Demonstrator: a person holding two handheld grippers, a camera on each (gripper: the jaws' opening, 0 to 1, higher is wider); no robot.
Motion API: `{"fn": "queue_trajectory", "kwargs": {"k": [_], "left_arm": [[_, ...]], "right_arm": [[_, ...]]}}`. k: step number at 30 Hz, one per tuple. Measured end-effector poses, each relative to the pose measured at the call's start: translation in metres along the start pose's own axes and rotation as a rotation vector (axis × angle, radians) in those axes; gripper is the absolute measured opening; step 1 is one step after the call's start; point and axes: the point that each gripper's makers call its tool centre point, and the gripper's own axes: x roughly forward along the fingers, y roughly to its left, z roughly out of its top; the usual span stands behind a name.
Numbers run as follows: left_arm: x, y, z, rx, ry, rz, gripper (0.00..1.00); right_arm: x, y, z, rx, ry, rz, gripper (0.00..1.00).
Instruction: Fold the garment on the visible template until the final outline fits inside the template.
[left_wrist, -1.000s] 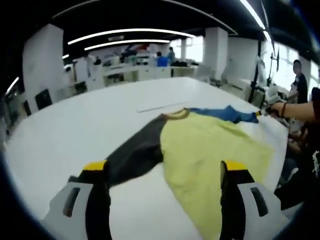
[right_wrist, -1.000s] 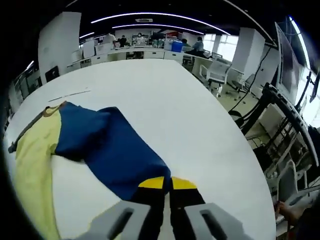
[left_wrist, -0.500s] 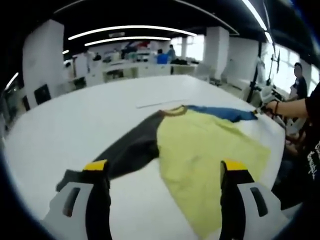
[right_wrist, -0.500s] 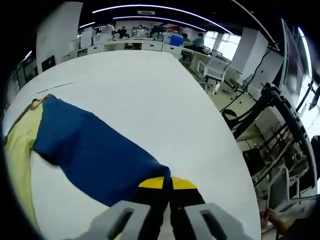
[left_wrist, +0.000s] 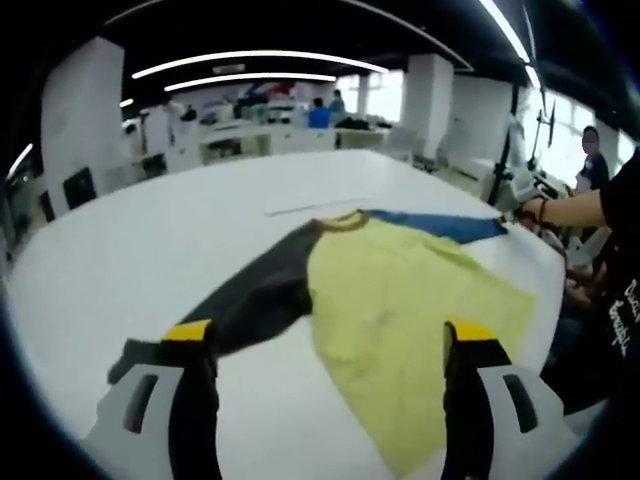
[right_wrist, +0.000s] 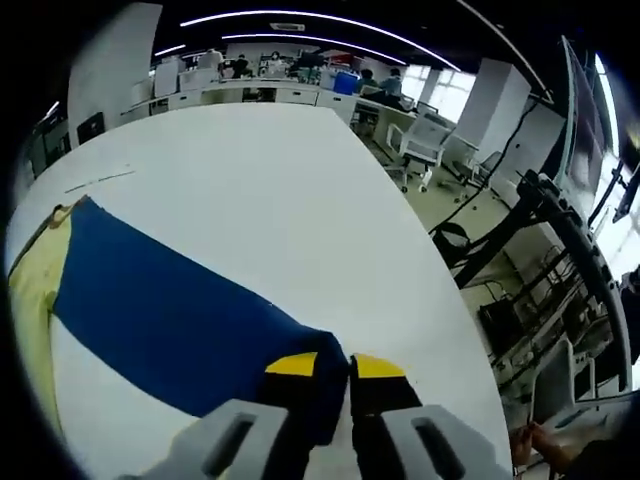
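Since 1 s ago we have pulled the blue sleeve (right_wrist: 170, 320) out from a bunched heap into a flat, straight band across the white table (right_wrist: 260, 190). Our right gripper (right_wrist: 333, 368) has its jaws nearly together on the sleeve's cuff; a thin gap shows, so the grip may be loosening. Our left gripper (left_wrist: 325, 345) hangs with jaws wide apart, holding nothing, above the shirt (left_wrist: 400, 300), whose dark sleeve (left_wrist: 240, 305) reaches toward its left jaw.
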Motion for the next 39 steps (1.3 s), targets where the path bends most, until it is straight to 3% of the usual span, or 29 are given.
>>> {"fn": "queue_trajectory", "kwargs": {"k": [5,12,19,27,39], "left_arm": [[-0.004,0.002,0.001,-0.005,-0.01,0.005,0.9],[-0.006,0.001,0.001,-0.002,-0.01,0.002,0.91],[-0.008,0.001,0.001,-0.009,-0.014,0.0,0.91],[-0.009,0.001,-0.003,-0.013,-0.009,0.001,0.9],[-0.01,0.003,-0.007,-0.033,-0.004,0.005,0.89]], "right_arm": [[-0.014,0.029,0.011,-0.008,-0.052,0.08,0.25],[-0.033,0.094,0.019,0.013,-0.08,0.26,0.32],[-0.051,0.151,0.025,-0.064,-0.107,0.41,0.39],[-0.069,0.211,0.021,-0.185,-0.131,0.564,0.37],[-0.06,0.261,0.013,-0.296,-0.159,0.638,0.25]]}}
